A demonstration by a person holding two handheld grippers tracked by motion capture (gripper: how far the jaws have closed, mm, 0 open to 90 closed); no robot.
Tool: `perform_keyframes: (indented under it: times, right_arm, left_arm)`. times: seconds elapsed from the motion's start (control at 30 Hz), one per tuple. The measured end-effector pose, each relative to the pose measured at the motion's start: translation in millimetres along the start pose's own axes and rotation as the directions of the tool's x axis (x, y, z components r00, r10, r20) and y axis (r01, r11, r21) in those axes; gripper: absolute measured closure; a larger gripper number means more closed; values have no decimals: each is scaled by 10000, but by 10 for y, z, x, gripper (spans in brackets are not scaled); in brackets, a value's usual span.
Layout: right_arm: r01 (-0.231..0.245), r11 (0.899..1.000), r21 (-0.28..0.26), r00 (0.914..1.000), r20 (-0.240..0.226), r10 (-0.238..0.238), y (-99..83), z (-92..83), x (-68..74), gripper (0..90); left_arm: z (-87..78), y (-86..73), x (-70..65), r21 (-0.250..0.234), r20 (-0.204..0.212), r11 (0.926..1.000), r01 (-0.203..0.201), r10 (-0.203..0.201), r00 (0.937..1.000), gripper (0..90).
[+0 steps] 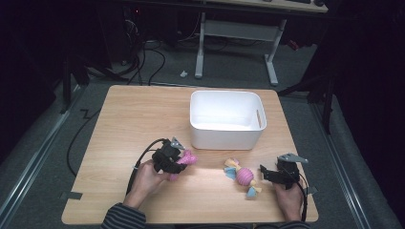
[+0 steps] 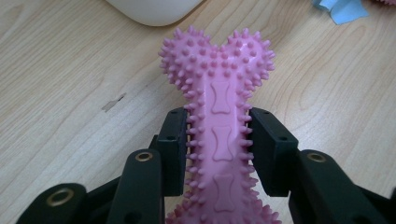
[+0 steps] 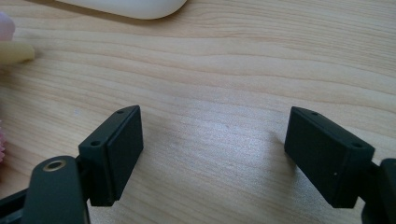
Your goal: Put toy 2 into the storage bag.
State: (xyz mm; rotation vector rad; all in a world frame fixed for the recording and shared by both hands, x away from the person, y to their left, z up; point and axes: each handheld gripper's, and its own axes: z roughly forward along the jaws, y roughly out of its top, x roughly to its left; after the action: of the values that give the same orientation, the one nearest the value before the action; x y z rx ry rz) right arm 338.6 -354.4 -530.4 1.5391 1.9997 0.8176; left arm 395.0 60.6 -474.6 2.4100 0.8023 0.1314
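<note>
A pink spiky bone-shaped toy (image 2: 219,107) sits between the jaws of my left gripper (image 2: 218,140), both pads pressing on its shaft, a little above the wood. From above, that left gripper (image 1: 177,160) is at the table's front left with the pink bone toy (image 1: 187,158) sticking out toward the bin. My right gripper (image 3: 212,149) stands open over bare wood, nothing between its pads. In the high view my right gripper (image 1: 267,174) rests at the front right, just right of a pink candy-shaped toy (image 1: 244,176) with blue and yellow ends.
A white plastic bin (image 1: 227,120) stands at the middle back of the wooden table (image 1: 129,119); its rounded corner (image 2: 149,9) is just ahead of the held toy. A desk frame and cables lie on the floor beyond the table.
</note>
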Motion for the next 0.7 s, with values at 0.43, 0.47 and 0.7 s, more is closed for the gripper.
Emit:
perform_keyframes:
  times: [0.43, 0.47, 0.7]
  right_arm:
    - [0, 10000, -1, 10000, 0, 0, 0, 0, 0, 194]
    - [1, 10000, 0, 10000, -1, -1, 0, 0, 0, 194]
    - [0, 10000, 1, 10000, -2, 0, 0, 0, 0, 194]
  left_arm:
    - [-383, 49, 120, -422, 14, 9988, 266, -266, 9996, 596]
    - [-408, 53, 129, -460, 91, 9984, 326, -322, 9994, 596]
    - [-546, 110, 163, -659, 101, 9973, 319, -313, 9995, 596]
